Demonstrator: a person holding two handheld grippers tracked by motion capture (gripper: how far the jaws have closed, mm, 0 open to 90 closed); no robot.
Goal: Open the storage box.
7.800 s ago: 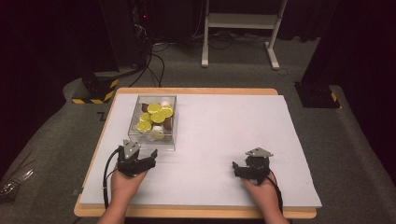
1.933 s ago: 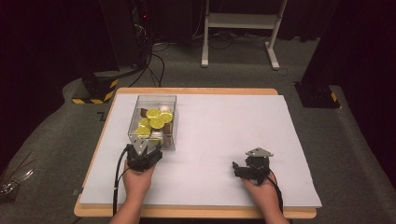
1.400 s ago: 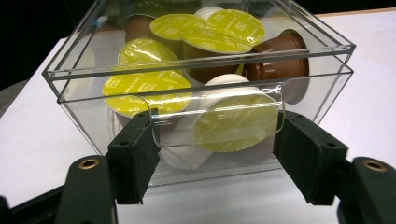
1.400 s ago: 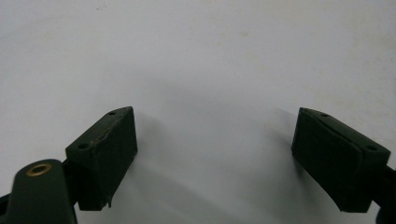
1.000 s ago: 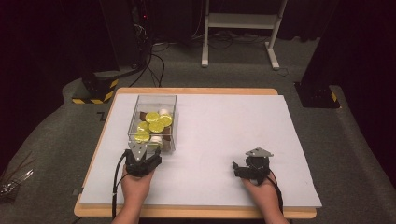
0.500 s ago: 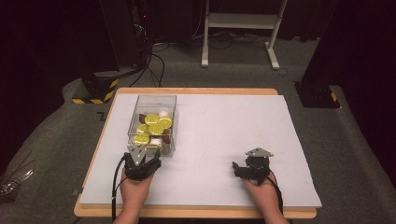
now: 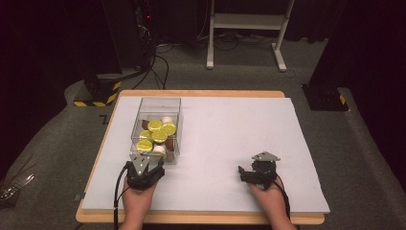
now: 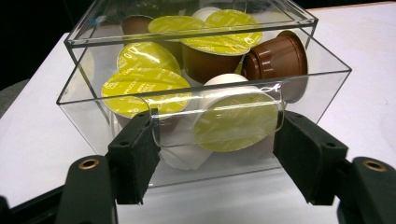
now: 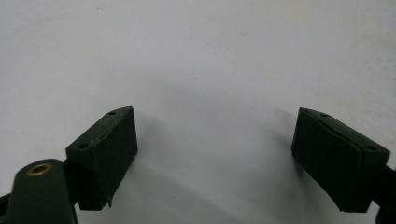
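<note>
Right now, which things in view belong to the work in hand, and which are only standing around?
In the work:
- clear box
- coffee capsules inside it
- left gripper, its jaws on either side of the box's front tab

Only around:
- right gripper, open over bare white table cover
- white stand behind the table

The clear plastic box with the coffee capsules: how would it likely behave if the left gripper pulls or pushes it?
The clear box looks rigid with smooth, glossy walls, so it would probably slide across the white sheet without flexing. The loose capsules piled inside would likely shift. The left gripper straddles its front tab, where pads might slip.
</note>
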